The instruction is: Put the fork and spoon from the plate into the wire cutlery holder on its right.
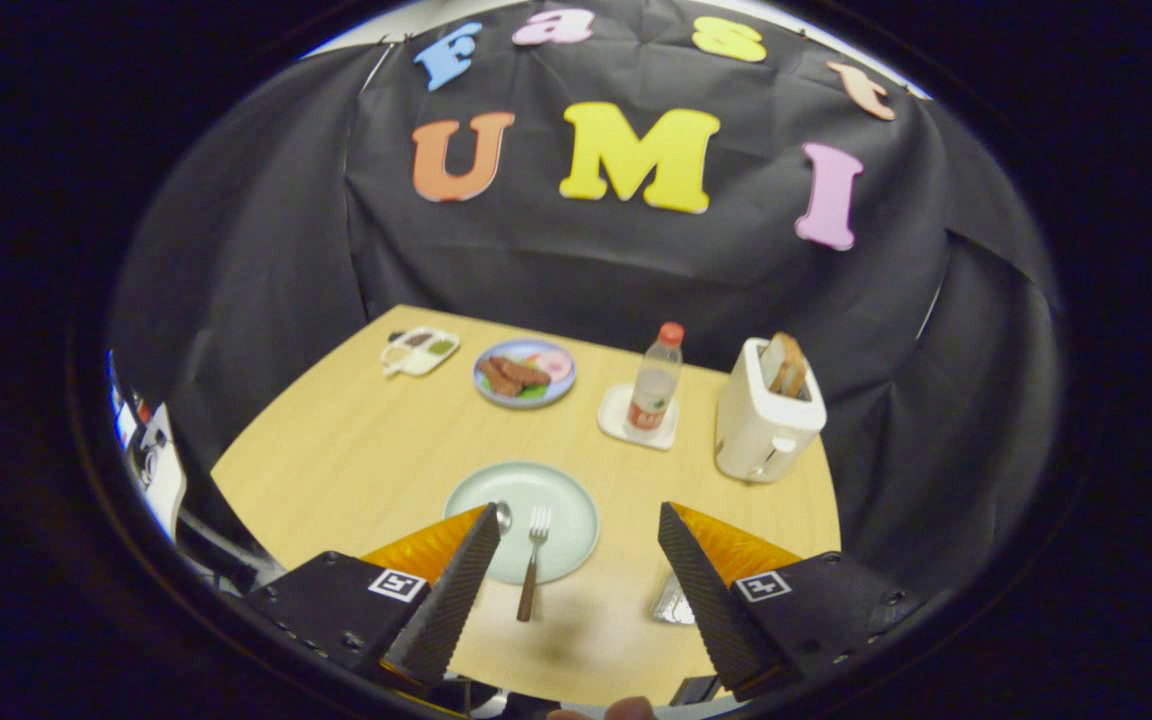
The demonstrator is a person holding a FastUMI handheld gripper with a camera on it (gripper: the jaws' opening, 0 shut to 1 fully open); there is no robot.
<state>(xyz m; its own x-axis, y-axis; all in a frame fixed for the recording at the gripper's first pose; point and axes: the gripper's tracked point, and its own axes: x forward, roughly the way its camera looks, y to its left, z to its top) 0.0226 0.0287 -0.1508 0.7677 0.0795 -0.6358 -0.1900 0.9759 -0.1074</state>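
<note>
Right now my gripper hangs above the near edge of the wooden table with its two fingers spread wide and nothing held between them. Just ahead, partly between the fingertips, sits the pale green plate. On it lies the fork, tines pointing away from me and its brown handle reaching off the plate's near rim toward me. I see the bowl of the spoon just beside the left finger, which hides the rest of it. Close against the inner side of the right finger, a bit of metal shows, which I take for the wire cutlery holder, though most of it is covered. Beyond the plate stand a bottle on a white coaster, a white toaster holding toast, a blue plate of food and a small white tray.
</note>
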